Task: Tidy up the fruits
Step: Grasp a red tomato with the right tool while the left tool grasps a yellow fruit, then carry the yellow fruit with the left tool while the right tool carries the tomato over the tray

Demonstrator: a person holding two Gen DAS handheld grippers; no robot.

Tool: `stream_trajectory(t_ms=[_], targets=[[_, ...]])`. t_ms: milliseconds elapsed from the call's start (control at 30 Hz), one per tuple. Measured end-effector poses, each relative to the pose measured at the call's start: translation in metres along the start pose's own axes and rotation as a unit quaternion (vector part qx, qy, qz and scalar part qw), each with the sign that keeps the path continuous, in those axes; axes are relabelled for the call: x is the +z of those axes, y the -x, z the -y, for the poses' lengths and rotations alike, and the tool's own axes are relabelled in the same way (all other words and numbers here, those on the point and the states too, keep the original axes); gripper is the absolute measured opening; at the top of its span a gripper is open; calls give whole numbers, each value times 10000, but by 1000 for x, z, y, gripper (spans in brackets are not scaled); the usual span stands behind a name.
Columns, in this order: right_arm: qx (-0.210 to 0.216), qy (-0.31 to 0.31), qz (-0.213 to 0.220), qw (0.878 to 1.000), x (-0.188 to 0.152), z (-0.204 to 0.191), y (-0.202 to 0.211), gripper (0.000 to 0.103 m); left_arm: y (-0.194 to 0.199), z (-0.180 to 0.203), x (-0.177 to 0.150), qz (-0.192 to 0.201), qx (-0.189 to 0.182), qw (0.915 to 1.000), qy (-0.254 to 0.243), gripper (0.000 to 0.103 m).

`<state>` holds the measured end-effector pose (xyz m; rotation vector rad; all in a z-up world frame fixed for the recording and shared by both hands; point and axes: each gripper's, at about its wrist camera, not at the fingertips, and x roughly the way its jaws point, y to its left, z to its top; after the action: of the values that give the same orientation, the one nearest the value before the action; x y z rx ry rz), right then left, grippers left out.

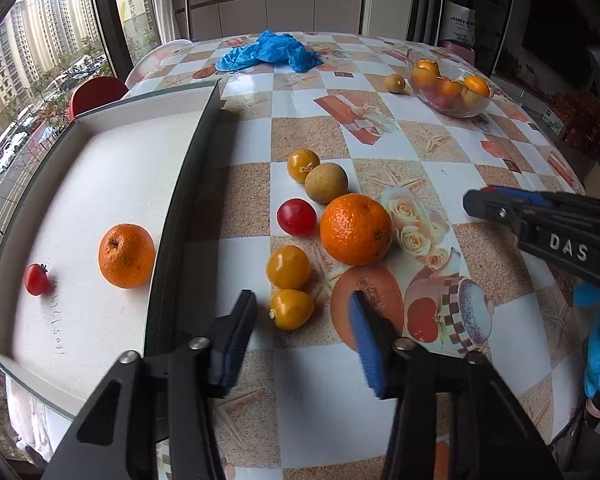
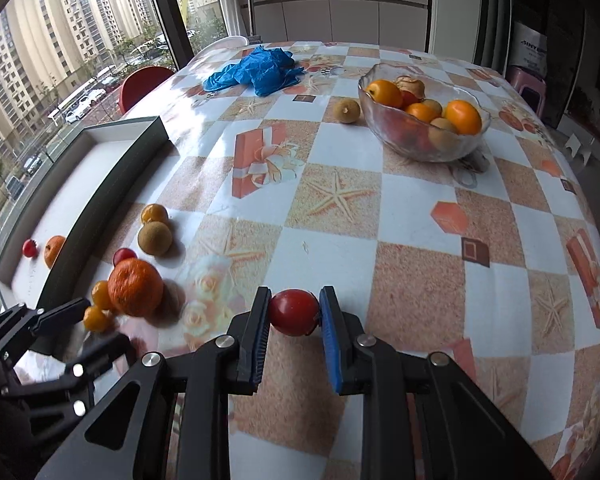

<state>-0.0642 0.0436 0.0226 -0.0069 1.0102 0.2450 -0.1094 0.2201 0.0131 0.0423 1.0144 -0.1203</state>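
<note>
Jaws of right gripper (image 2: pixel 295 312) clamping round, glossy red tomato (image 2: pixel 294 311)

A glossy, smooth red tomato (image 2: pixel 294 312) is shining between ribbed blue rubbery pads (image 2: pixel 332 344); at one o'clock a clear glass bowl (image 2: pixel 422 146) is glinting on the glossy plastic tablecloth (image 2: pixel 420 216).

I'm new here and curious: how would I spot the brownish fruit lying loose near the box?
Find the white-lined box at the table's left edge. Just right of its wall sits a fruit cluster around a big orange. The brown fruit touches a yellow one behind the orange: dull, tan, matte, unlike its glossy neighbours.
</note>
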Motion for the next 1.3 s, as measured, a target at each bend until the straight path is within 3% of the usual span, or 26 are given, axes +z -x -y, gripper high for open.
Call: stream_trajectory(t_ms=[33, 133, 367, 700, 1300], targets=[[3, -15, -10, 10000, -4, 2, 3, 27, 1, -1, 0, -8, -22, 10000, 53, 31], [-3, -44, -34, 10000, -17, 5, 11, 27, 2, -5, 0, -39, -77, 9998, 197, 23], [-33, 94, -50, 9999, -37, -3, 26, 27, 16, 2, -10, -20, -165, 9999, 41, 23], [54, 120, 59, 9999, -42, -13, 43, 27, 47, -7, -7, 303, -209, 9993, -46, 23], [-72, 853, 176, 9962, -15, -77, 53, 27, 74, -76, 11, 835, 144, 9959, 311, 23]])
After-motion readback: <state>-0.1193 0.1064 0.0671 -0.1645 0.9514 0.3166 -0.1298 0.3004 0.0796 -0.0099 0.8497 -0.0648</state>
